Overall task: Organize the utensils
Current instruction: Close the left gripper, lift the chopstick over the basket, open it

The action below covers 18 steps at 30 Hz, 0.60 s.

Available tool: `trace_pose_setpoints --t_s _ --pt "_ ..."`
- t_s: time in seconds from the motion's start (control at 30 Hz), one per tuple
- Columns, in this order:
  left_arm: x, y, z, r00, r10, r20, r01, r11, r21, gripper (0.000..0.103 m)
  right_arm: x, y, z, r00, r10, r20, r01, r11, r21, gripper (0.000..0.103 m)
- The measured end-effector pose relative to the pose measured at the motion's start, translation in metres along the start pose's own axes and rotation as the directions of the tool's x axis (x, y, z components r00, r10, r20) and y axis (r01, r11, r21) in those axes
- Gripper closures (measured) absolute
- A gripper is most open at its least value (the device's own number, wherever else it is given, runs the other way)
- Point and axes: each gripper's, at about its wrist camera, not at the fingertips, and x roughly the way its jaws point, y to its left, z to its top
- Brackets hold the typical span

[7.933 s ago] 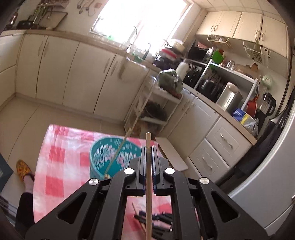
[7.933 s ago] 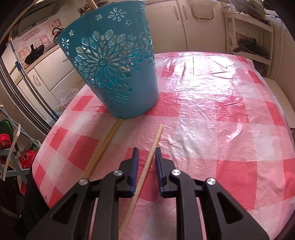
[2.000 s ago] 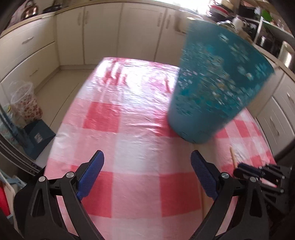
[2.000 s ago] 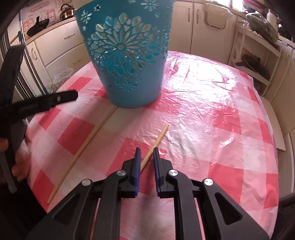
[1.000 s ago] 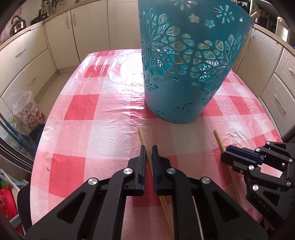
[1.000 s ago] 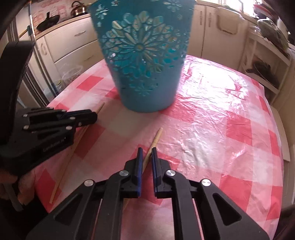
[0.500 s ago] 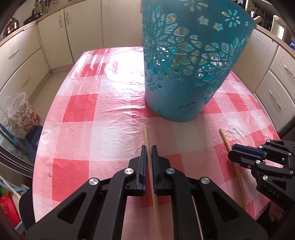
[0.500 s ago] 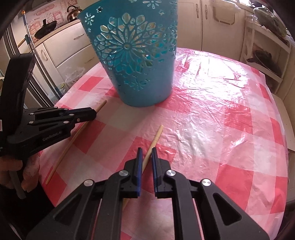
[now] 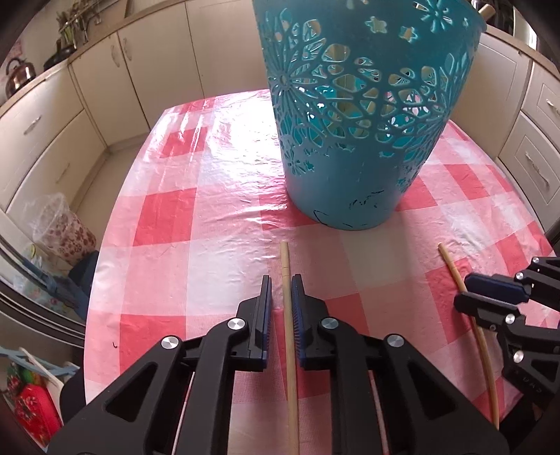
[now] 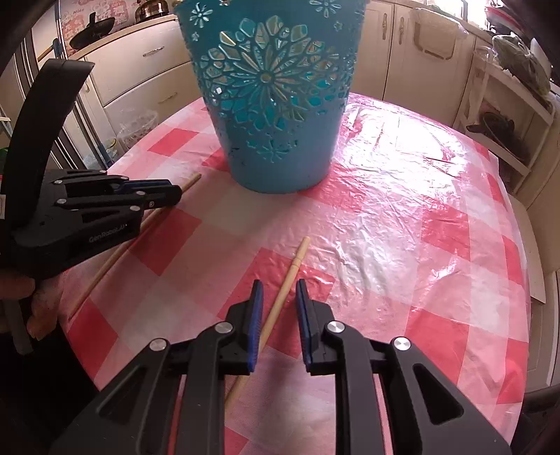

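A teal cut-out basket (image 9: pixel 364 115) (image 10: pixel 273 94) stands on the red-checked tablecloth (image 9: pixel 224 224) (image 10: pixel 402 217). A wooden stick shows through its holes and above its rim (image 9: pixel 486 12). Two more wooden sticks lie on the cloth in front of it. My left gripper (image 9: pixel 280 283) (image 10: pixel 175 190) straddles one stick (image 9: pixel 288 315) (image 10: pixel 115 252), jaws slightly apart, not clamping. My right gripper (image 10: pixel 278 290) (image 9: pixel 469 290) straddles the other stick (image 10: pixel 283 290) (image 9: pixel 451 266), jaws slightly apart, a gap on each side.
Cream kitchen cabinets (image 9: pixel 105 87) surround the table. A plastic-lined bin (image 9: pixel 59 224) stands on the floor at the left. A white shelf rack (image 10: pixel 507 115) stands beyond the table's right side. The table edge runs close to both grippers.
Both grippers' jaws have parted a little around their sticks compared with half a second ago. The sticks still lie on the cloth. The basket has not moved.
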Motion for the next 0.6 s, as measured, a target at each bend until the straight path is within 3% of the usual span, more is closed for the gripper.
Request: trace_pose_setpoints --t_s 0.3,0.6 --pt "-0.005 -0.009 -0.006 0.999 0.008 0.032 -0.01 0.999 0.041 0.099 0.0 -0.001 0.001 0.999 -0.032 0.016 0.031 0.999 0.025 0.094" --pt "-0.009 0.005 -0.013 0.998 -0.029 0.052 0.028 1.0 0.014 0.099 0.004 -0.003 -0.001 0.996 -0.061 0.066 0.059 0.998 0.03 0.095"
